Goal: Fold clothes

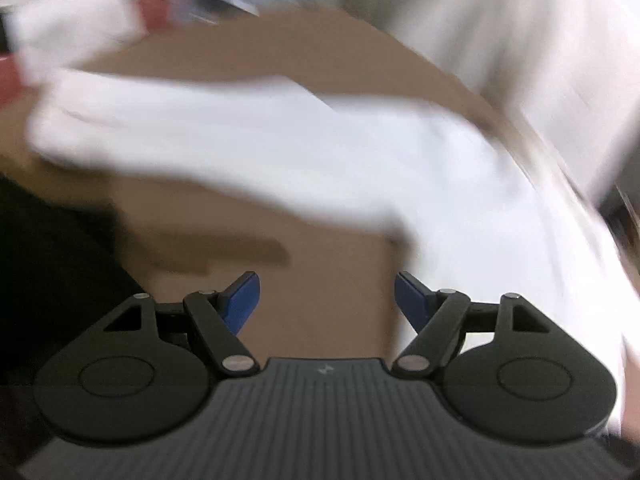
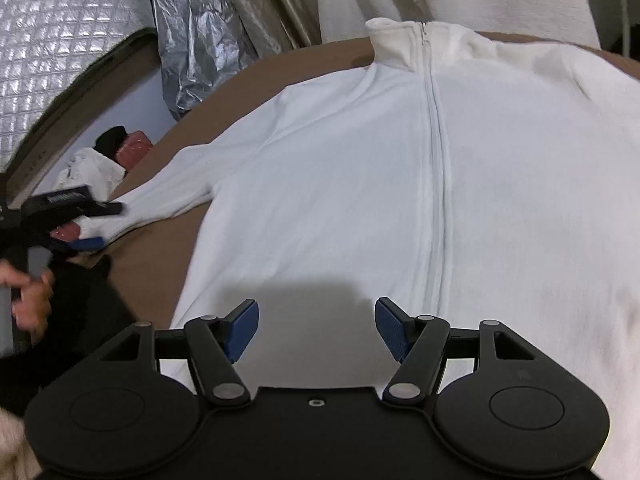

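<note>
jacket (image 2: pixel 360 168) lay flat, zip up, across the brown tabletop (image 2: pixel 160 248), filling frame centre and right. right gripper (image 2: pixel 316 330) jaws released over the hem, empty. left gripper (image 1: pixel 326 300) jaws released too, beside the sleeve (image 2: pixel 160 184). risk: a single-layer pinch would skew the fold.

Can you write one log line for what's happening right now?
white zip jacket: flat on brown table | left hand-held gripper: at sleeve cuff | right hand-held gripper: open, empty
</note>
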A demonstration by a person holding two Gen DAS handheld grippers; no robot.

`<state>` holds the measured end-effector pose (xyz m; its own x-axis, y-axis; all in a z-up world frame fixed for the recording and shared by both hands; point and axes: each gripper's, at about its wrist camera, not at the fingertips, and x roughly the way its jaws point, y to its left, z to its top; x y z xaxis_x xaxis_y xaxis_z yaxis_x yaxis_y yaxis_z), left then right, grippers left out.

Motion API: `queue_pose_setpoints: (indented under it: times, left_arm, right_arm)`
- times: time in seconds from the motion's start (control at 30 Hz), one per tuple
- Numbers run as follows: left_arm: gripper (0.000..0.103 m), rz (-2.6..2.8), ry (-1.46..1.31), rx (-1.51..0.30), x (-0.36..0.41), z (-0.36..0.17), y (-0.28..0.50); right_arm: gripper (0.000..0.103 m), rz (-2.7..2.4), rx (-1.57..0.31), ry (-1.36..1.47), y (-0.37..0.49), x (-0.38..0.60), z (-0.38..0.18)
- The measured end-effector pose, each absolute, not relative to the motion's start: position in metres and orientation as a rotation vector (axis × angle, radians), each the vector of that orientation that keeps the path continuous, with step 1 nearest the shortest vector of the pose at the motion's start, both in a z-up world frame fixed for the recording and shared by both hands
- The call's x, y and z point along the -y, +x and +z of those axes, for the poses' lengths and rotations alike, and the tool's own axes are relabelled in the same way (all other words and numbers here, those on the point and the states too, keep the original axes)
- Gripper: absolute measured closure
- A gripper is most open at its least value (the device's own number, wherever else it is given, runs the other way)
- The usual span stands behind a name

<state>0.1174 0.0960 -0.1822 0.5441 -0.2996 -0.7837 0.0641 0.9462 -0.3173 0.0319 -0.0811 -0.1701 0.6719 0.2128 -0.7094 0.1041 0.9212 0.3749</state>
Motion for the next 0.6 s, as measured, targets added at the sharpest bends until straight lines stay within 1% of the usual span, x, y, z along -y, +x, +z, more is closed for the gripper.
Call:
queue_pose_setpoints:
  times: [0.03, 0.1, 0.17, 0.23, 0.3, 0.4, 0.5, 0.6]
  left_arm:
    - [0.029, -0.255, -0.237, -0.991, -0.086, -0.183, 0.1]
    - [0.029, -0.256, -0.18, -0.958, -0.075, -0.181, 0.064]
    - [0.028, -0.238, -0.121, -0.906, -0.067, -0.178, 0.027]
    - [0.028, -0.214, -0.159, -0.855, -0.074, -0.178, 0.004]
    - [0.028, -0.194, -0.219, -0.793, -0.087, -0.177, -0.005]
    - [0.028, -0.187, -0.221, -0.724, -0.092, -0.169, -0.017]
    - [0.027, -0.178, -0.196, -0.73, -0.092, -0.169, -0.024]
    - [0.027, -0.169, -0.21, -0.806, -0.089, -0.184, -0.012]
  right_arm:
    - [0.033, 0.063, -0.831, 0.404, 0.024, 0.076, -0.17]
    - [0.033, 0.063, -0.822, 0.388, 0.011, 0.066, -0.168]
    - [0.034, 0.041, -0.839, 0.312, 0.005, 0.052, -0.158]
    - [0.034, 0.01, -0.86, 0.188, -0.001, 0.034, -0.145]
    - [0.033, 0.017, -0.871, 0.006, -0.004, 0.011, -0.134]
    - [0.033, 0.067, -0.865, -0.243, -0.011, -0.016, -0.121]
    - [0.033, 0.135, -0.859, -0.289, -0.024, -0.021, -0.116]
    - [0.033, 0.251, -0.893, -0.336, -0.048, -0.032, -0.128]
